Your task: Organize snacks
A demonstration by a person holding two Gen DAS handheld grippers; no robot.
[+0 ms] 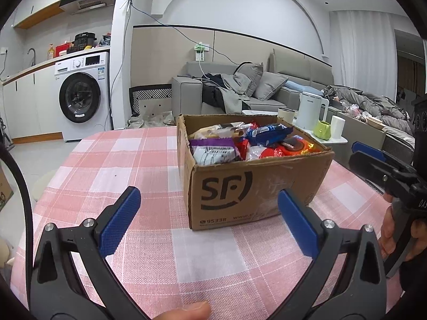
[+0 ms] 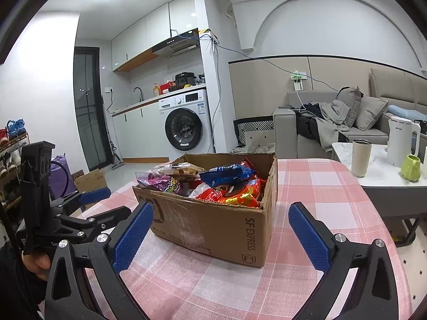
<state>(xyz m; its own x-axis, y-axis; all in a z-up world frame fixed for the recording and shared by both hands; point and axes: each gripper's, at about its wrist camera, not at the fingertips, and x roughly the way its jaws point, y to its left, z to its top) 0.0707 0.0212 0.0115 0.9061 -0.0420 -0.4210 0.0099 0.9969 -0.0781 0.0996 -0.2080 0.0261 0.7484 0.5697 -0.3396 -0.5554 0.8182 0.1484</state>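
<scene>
1. A round table (image 1: 149, 165) under a pink-and-white checked cloth fills the foreground of a flat. All places below are given from the cardboard box at its middle.

2. The cardboard box (image 1: 256, 186), flaps open and printed with a courier logo, stands upright on the cloth. The cloth around the box shows no loose packets in either view.

3. Snack packets (image 1: 248, 144) lie heaped inside the box, level with its rim: a blue biscuit pack (image 2: 229, 173) on top, a purple-and-white bag (image 1: 213, 152) toward one corner, red and orange bags (image 2: 240, 196) toward the other.

4. The left gripper (image 1: 209, 205) hovers on the near side of the box, level with its logo face. Its blue-padded jaws are spread wide and hold nothing.

5. The right gripper (image 2: 221, 221) hovers off the box's near corner, close beside the other tool. Its jaws also gape wide and are empty.

6. Judgement: every snack in sight already lies in the box. That fits a tidy-up just finished as well as a sorting-out about to draw from the box; the pictures do not settle which. Neither tool touches the box or a packet. Any further grasp would mean reaching up and over the rim, since the packets lie above and beyond both sets of jaws.
</scene>
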